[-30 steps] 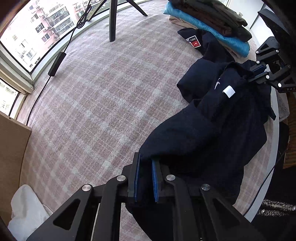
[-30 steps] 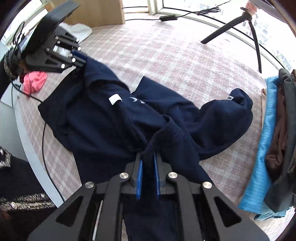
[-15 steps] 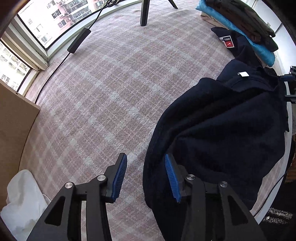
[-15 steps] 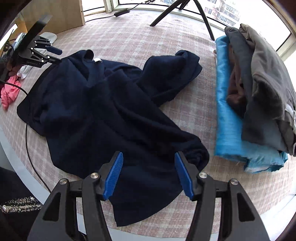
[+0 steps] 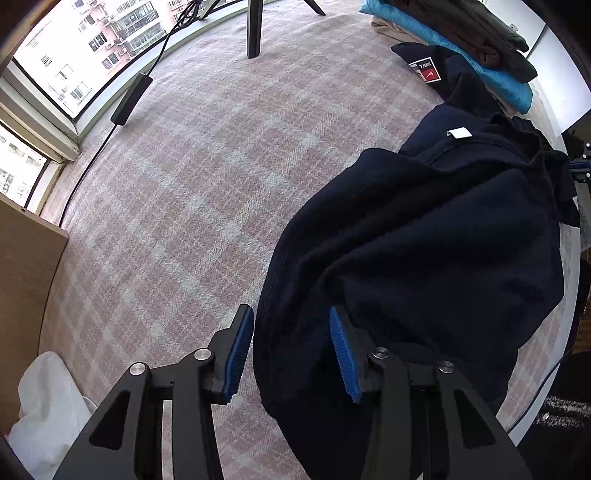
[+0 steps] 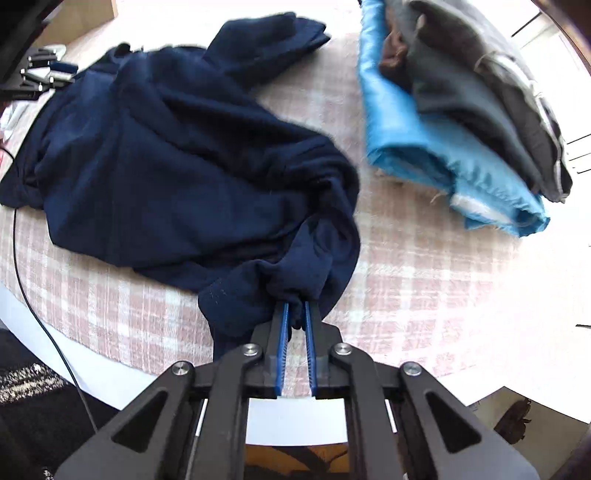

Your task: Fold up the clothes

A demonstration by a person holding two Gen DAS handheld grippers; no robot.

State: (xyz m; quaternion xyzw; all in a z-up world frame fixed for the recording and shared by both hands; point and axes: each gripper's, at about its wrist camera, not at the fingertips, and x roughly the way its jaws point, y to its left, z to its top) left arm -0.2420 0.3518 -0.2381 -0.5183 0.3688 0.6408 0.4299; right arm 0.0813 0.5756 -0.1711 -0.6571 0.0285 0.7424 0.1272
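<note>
A crumpled navy sweatshirt (image 5: 443, 236) lies on the pink plaid cloth of the table (image 5: 192, 177), a white neck tag (image 5: 458, 133) showing near its collar. My left gripper (image 5: 290, 312) stands open over the garment's near edge; the fabric lies between the jaws, and the blue pads (image 5: 240, 350) do not press it. In the right wrist view the same sweatshirt (image 6: 166, 155) spreads to the left. My right gripper (image 6: 295, 306) is closing, and a bunched fold of its hem is pinched between the pads, near the table's front rim.
A stack of folded clothes (image 6: 461, 110), blue below and grey and brown above, sits to the right. A tripod leg (image 5: 254, 29) and a black cable with its adapter (image 5: 131, 99) lie by the window. White cloth (image 5: 48, 410) lies at the lower left, beside a wooden panel (image 5: 26, 277).
Both grippers let go of the sweatshirt, which dropped onto the table. The left stayed open over its edge. The right moved toward the folded stack and shut on a fold of the hem.
</note>
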